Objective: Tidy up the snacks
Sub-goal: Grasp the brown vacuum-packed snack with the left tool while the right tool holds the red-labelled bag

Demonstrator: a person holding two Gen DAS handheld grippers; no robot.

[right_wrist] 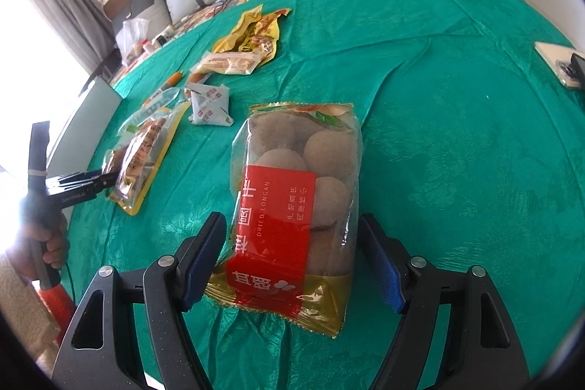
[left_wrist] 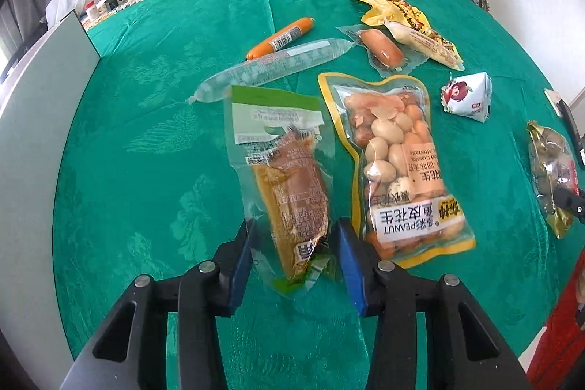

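My left gripper [left_wrist: 294, 233] is open, its jaws on either side of a clear pack with a brown snack [left_wrist: 289, 185] lying on the green cloth [left_wrist: 146, 134]. A yellow-edged peanut pack [left_wrist: 398, 167] lies just right of it. My right gripper [right_wrist: 292, 243] is open around a dried longan bag [right_wrist: 296, 203] with a red label. That bag also shows at the right edge of the left wrist view [left_wrist: 552, 170]. The left gripper shows in the right wrist view [right_wrist: 106, 180], beside the peanut pack [right_wrist: 146, 152].
Farther back lie an orange sausage [left_wrist: 281, 37], a long clear tube pack [left_wrist: 270, 66], a wrapped sausage [left_wrist: 380, 48], yellow packs [left_wrist: 398, 13] and a white triangular pack [left_wrist: 468, 97]. A phone [right_wrist: 555, 64] lies at the right. A grey board [left_wrist: 40, 90] stands at the left edge.
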